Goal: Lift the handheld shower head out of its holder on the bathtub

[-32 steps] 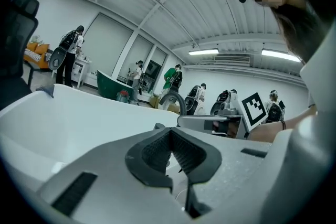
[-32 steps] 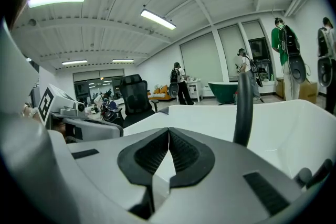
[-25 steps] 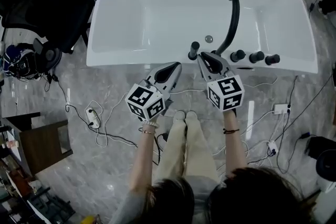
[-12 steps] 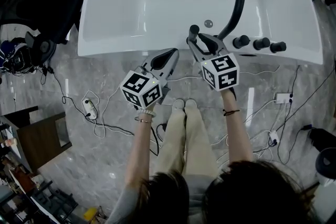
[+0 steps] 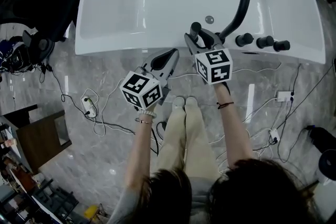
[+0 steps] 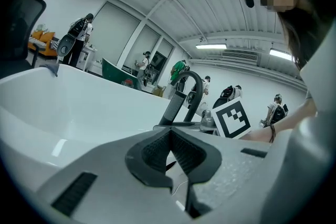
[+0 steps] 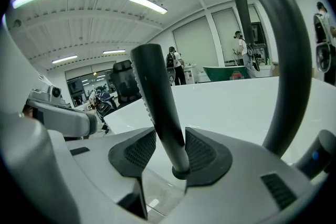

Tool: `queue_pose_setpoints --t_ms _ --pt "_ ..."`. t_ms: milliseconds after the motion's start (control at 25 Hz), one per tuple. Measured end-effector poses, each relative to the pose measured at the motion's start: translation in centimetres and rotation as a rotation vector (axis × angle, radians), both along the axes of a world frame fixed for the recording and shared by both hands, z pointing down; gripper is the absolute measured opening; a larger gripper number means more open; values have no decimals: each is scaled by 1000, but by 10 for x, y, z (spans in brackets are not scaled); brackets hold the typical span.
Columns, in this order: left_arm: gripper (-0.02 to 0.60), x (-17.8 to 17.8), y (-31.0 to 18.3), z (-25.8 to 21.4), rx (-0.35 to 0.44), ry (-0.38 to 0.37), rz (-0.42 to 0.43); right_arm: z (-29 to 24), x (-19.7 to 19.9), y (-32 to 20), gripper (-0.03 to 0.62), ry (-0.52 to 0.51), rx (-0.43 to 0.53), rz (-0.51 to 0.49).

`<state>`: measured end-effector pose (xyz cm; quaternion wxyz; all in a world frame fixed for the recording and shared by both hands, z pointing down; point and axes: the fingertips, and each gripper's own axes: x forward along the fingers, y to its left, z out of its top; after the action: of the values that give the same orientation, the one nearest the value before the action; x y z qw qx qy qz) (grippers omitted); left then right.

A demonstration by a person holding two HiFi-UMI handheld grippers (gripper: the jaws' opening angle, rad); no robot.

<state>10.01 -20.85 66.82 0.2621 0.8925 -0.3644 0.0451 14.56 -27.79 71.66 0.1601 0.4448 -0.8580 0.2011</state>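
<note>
The shower head (image 5: 195, 30) stands up in its holder (image 7: 181, 169) on the near edge of the white bathtub (image 5: 121, 2), beside the tall bent tap (image 5: 242, 0). The right tongs (image 5: 196, 42) have just been opening and are now wide apart, with the shower head's handle between them. The left tongs (image 5: 169, 56) are closed tight on nothing, near the tub's edge.
</note>
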Motion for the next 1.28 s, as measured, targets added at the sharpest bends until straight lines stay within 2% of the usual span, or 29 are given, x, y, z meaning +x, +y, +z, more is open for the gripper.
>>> queue_pose_setpoints --t_ms 360,720,1280 --pt "5 -7 -1 9 -20 20 -18 8 -5 -7 151 59 0 -12" --pt "5 -5 0 3 -21 17 -11 7 1 -3 138 105 -45 18" --pt "5 -8 -5 -38 21 8 7 -38 -2 6 137 113 -22 12"
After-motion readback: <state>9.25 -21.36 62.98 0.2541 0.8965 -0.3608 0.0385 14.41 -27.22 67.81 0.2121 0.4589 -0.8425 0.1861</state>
